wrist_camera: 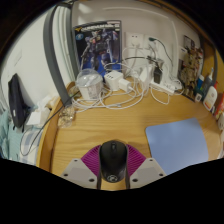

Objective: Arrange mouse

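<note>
Mouse (113,160), black and rounded, sits between the two fingers of the gripper (113,172), its nose pointing away along them and its rear reaching back toward the gripper body. The magenta pads (91,162) on the fingers' inner faces flank it on both sides and appear to touch its flanks, so the fingers look closed about as far as the mouse's width allows; whether they press firmly or merely rest against it cannot be told for sure. The mouse seems to lie low over the wooden desk (100,132), and I cannot tell whether it is lifted or resting on the surface.

Just ahead and to the right of the fingers lies a pale blue mouse mat (182,137), flat on the desk and apart from the mouse. Farther back, a tangle of white cables (112,95) and white adapters (116,80) spreads across the desk's far side. Behind them a box with robot artwork (98,45) stands upright against the wall, and a small robot figure (188,70) stands to the right.
</note>
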The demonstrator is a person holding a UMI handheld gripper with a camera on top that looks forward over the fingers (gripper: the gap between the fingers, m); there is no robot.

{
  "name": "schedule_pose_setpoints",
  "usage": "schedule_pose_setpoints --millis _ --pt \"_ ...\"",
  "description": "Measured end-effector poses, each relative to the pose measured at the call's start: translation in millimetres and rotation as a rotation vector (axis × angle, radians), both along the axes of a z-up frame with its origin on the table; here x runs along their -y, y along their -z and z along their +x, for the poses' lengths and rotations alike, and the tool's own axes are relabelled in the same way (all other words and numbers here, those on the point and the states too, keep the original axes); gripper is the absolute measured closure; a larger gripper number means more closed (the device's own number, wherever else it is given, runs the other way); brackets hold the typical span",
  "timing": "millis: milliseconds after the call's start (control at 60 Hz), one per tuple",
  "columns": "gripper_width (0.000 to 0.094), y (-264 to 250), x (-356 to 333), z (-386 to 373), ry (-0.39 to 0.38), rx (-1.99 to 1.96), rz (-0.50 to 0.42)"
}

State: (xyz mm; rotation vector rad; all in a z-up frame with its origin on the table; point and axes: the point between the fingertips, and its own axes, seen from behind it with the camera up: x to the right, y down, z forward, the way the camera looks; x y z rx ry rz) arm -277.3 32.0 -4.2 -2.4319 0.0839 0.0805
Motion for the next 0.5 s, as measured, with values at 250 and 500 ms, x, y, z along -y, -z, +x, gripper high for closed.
schedule_pose_setpoints --millis 250,500 --pt "0.0612 -128 -21 24 -0.022 0.075 0.164" --pt "0.0613 -309 -48 119 0.056 0.102 0.449"
